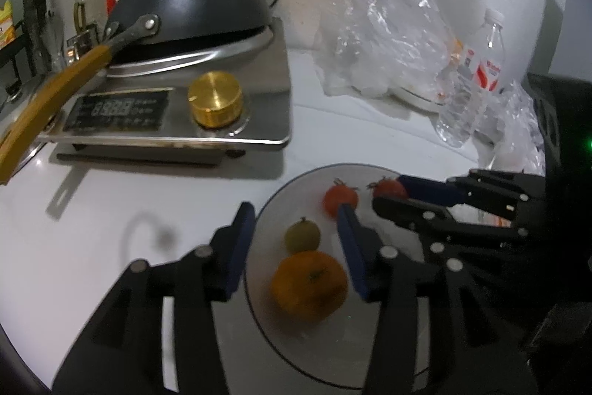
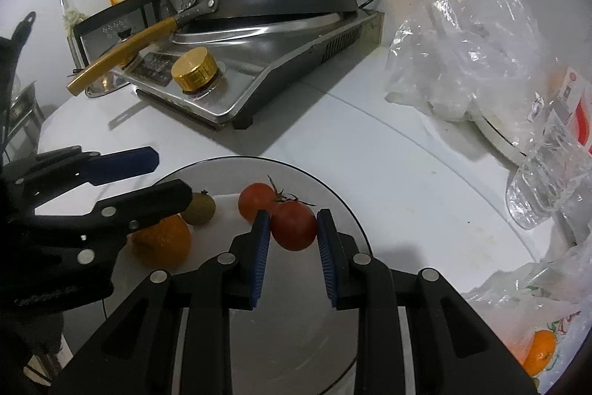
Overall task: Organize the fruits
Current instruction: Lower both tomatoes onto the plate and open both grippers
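Red tomato (image 2: 294,224) in right tongs (image 2: 292,232) (plated).

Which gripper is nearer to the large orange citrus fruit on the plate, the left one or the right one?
Left. The left gripper has its open fingers on either side of the large orange citrus fruit. The right gripper is further along the plate, shut on a red tomato.

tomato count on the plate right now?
2. One tomato sits between the right gripper pads, at the plate's far right. The other tomato rests just left of it, touching, beyond the orange. None appear hidden.
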Motion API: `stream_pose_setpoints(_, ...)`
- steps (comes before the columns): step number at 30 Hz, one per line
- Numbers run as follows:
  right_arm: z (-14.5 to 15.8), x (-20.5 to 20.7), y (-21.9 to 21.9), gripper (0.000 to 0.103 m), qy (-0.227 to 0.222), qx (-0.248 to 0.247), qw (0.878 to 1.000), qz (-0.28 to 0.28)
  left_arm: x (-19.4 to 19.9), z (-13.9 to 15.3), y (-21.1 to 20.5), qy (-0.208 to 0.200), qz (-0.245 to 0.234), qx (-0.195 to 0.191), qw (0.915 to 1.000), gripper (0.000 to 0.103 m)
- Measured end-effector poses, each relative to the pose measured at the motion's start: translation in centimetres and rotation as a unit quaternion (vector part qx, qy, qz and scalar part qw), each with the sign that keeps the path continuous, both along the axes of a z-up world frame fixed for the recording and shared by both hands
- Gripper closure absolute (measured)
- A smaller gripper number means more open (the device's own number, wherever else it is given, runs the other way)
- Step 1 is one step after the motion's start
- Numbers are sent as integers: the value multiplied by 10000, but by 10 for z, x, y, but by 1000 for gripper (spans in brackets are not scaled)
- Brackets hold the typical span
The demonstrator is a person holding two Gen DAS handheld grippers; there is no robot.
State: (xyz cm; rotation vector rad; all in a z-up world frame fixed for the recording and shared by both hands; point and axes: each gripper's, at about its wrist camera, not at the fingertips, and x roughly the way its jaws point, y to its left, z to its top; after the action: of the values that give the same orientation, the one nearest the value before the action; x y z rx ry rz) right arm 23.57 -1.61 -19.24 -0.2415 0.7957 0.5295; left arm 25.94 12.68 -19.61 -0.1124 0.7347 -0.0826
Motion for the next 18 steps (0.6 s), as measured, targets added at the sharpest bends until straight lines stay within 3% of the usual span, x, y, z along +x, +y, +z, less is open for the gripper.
stream_pose_setpoints(8,1,-2,7,75,-5,6,10000,20,-5,-4,10,33,147,-144,9998,54)
stream_pose_setpoints(9,3,-3,6,75,-18,19,10000,5,-6,-4,10,23,157,-153,9998,53)
stream_pose_setpoints(12,8,-7,5,74,-78,63,9999,-28,-11,-2,9,-22,137,-211,9997,34)
stream_pose_setpoints(18,19,-19,-2,65,-162,145,9997,-111,-21,4,1,-41,76,-295,9995,33)
